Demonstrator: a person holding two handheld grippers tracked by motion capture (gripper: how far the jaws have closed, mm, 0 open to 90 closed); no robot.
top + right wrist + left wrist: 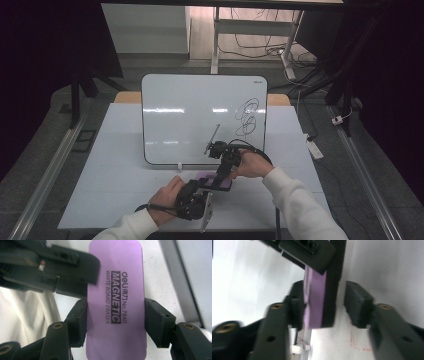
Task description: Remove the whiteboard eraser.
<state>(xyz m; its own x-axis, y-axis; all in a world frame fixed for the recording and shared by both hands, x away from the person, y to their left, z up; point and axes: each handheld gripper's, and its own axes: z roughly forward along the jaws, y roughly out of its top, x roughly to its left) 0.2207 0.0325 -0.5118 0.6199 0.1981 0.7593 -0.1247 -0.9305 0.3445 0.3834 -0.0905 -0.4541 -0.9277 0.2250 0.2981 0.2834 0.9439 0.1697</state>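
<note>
Our left hand-held gripper (324, 307) stands open, one pad off the purple whiteboard eraser (116, 302). The eraser hangs just above the surface (110, 190), clamped across its width by our right hand-held gripper (116, 320). Should that lone grip slip, it drops short of the whiteboard (190, 115).

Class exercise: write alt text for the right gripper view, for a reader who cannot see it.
A purple whiteboard eraser, printed "MAGNETIC WHITE BOARD ERASER", is clamped across its width between the right gripper's two black fingers. The left gripper sits at the eraser's upper left edge, over a white table.
</note>
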